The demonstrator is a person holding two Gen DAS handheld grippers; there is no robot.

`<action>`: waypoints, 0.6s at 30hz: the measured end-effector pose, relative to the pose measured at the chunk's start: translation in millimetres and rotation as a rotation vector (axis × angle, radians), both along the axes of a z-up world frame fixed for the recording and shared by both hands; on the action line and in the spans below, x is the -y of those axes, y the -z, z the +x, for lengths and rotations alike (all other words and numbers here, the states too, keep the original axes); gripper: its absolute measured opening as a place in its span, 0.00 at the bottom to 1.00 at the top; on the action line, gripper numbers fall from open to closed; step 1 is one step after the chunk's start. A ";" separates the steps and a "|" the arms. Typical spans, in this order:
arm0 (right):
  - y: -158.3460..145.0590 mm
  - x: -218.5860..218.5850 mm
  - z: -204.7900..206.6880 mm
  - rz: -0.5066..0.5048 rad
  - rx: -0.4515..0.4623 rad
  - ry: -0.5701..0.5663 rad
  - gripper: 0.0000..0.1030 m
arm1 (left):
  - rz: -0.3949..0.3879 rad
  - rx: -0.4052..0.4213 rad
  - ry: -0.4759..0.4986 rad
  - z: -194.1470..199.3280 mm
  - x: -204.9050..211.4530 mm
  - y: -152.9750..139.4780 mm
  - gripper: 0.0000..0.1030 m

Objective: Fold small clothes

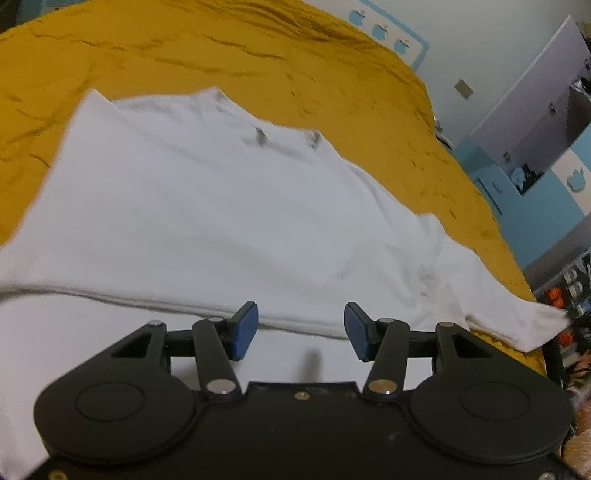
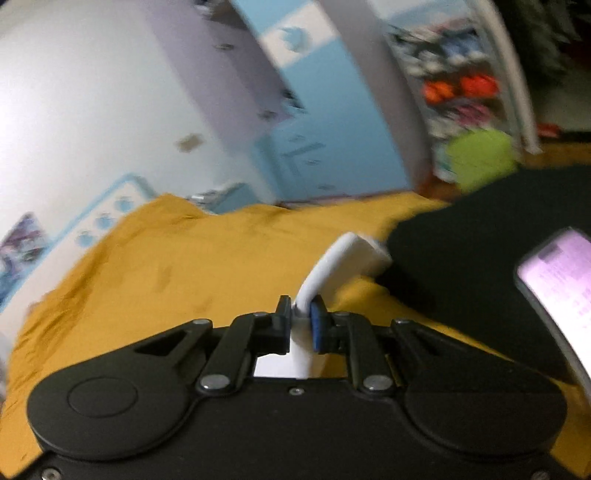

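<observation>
One white shirt [image 1: 207, 206] lay flat on the yellow bed [image 1: 221, 55], its near hem hidden under the left claw [image 1: 301, 330], which hung spread and empty. The right claw [image 2: 300, 325] pinched a white cloth edge [image 2: 343, 262]; that view was blurred.

text: none legible | phone screen [image 2: 561, 273]: lines blurred; wall panel [image 1: 391, 33]: apple shapes only

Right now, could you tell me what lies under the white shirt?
The white shirt lies spread on a mustard-yellow bedcover, which shows all around it. Anything beneath the shirt's middle is covered and cannot be seen.
</observation>
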State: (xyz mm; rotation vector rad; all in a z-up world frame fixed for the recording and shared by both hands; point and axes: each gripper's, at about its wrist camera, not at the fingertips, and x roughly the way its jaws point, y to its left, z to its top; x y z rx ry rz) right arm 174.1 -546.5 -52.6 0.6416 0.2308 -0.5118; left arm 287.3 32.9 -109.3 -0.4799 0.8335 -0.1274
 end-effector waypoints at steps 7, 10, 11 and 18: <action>-84.7 -124.8 10.1 -0.019 0.200 -0.331 0.11 | 0.025 0.034 -0.100 -29.1 -58.9 -20.8 0.52; -107.6 -203.2 16.2 -0.011 0.264 -0.529 0.11 | 0.011 0.049 -0.158 -46.0 -89.5 -25.4 0.52; -111.7 -230.4 18.0 -0.003 0.276 -0.594 0.11 | -0.002 0.049 -0.180 -51.5 -100.6 -25.4 0.52; -70.2 -418.9 38.1 0.121 0.180 -1.003 0.30 | -0.085 0.029 -0.299 -80.8 -147.2 -13.8 0.52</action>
